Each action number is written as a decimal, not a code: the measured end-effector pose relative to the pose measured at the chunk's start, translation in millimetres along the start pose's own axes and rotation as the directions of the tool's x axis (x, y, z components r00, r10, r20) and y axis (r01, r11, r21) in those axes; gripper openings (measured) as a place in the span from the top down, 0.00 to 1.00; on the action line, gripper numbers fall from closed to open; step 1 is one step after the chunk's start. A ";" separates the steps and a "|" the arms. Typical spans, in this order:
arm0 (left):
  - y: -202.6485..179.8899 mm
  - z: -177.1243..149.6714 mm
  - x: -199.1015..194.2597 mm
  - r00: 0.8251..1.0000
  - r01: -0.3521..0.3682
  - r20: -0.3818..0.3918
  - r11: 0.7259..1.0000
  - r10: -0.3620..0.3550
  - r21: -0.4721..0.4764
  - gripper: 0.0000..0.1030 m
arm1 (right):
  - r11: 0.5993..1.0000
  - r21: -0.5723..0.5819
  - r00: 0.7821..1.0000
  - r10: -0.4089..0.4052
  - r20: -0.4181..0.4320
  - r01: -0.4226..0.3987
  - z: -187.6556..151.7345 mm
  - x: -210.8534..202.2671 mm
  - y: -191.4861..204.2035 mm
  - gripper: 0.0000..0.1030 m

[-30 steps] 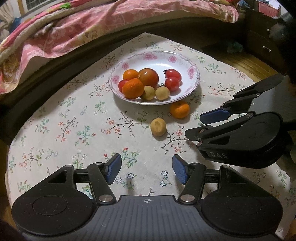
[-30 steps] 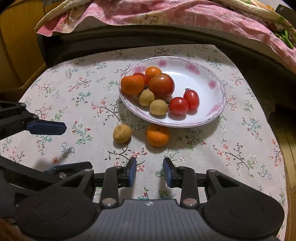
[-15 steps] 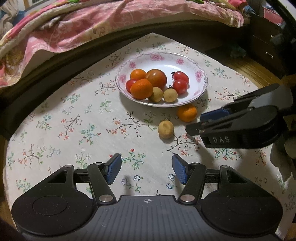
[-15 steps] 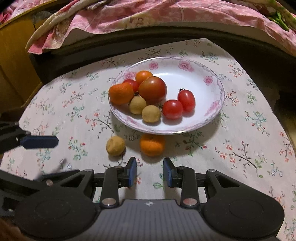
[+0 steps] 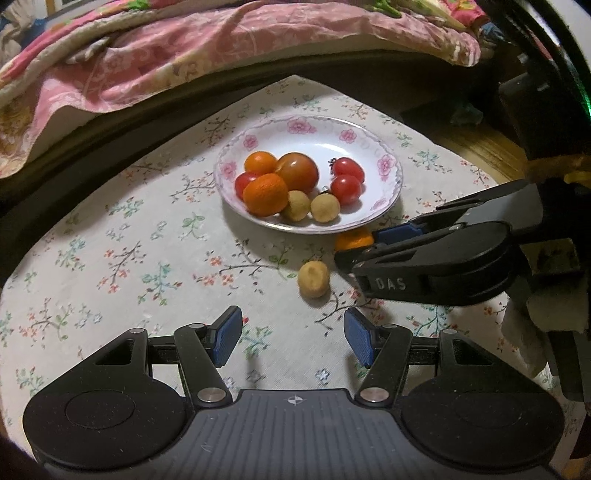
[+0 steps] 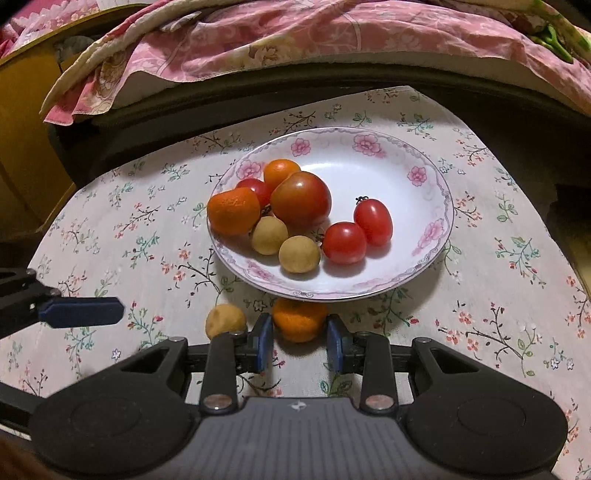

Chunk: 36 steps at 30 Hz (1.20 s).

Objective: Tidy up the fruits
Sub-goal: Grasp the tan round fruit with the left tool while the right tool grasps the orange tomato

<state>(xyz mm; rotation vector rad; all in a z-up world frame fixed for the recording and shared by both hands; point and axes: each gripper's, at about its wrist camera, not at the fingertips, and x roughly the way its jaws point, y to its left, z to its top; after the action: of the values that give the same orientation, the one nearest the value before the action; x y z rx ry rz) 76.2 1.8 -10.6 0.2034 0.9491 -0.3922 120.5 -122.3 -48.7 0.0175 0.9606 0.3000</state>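
A white flowered plate (image 6: 369, 170) (image 5: 317, 138) holds two oranges, a large tomato, small red tomatoes and two tan round fruits. On the cloth in front of it lie a loose orange (image 6: 299, 319) (image 5: 352, 238) and a loose tan fruit (image 6: 225, 319) (image 5: 314, 278). My right gripper (image 6: 299, 343) (image 5: 365, 245) is open and low, with the loose orange between its blue pads; contact cannot be told. In the left wrist view it hides most of that orange. My left gripper (image 5: 291, 332) is open and empty, short of the tan fruit.
The fruit lies on a small table with a floral cloth (image 5: 129, 258). A bed with a pink quilt (image 6: 295, 33) and a dark frame (image 6: 258, 99) runs close behind the plate. A wooden cabinet (image 6: 26, 147) stands at the left, wooden floor (image 5: 491, 147) at the right.
My right gripper has moved forward and down toward the plate, so the loose orange now sits between its fingers. My left gripper has shifted only slightly and stays open.
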 end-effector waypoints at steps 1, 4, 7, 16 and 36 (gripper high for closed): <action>-1.1 0.8 0.9 1.000 0.000 0.005 1.000 0.000 0.006 0.34 | 1.000 -0.002 1.000 0.002 -0.002 -0.002 -0.3 -1.0 -0.5 0.67; -6.5 3.5 4.8 1.000 -0.004 0.024 0.999 0.004 0.035 0.34 | 1.000 0.011 1.000 0.011 -0.007 -0.011 -0.9 -8.0 -7.6 0.67; -8.9 5.9 13.3 1.000 -0.004 0.024 0.999 0.003 0.041 0.35 | 1.000 0.028 1.000 0.012 -0.016 -0.012 -2.9 -17.2 -16.6 0.67; -19.2 15.5 36.7 1.000 -0.008 0.029 0.999 0.007 0.035 0.45 | 0.995 0.091 0.998 0.039 -0.041 -0.035 -8.0 -29.5 -39.0 0.67; -20.8 5.9 28.9 0.999 -0.001 -0.044 0.999 0.003 0.038 0.70 | 0.999 0.020 0.995 0.038 -0.097 -0.036 -19.8 -27.3 -33.3 0.67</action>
<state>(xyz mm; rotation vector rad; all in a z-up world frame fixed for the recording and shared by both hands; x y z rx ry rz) 87.0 -26.0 -30.9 0.2487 0.9854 -0.4055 97.9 -163.6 -43.0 0.0377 1.0603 0.3282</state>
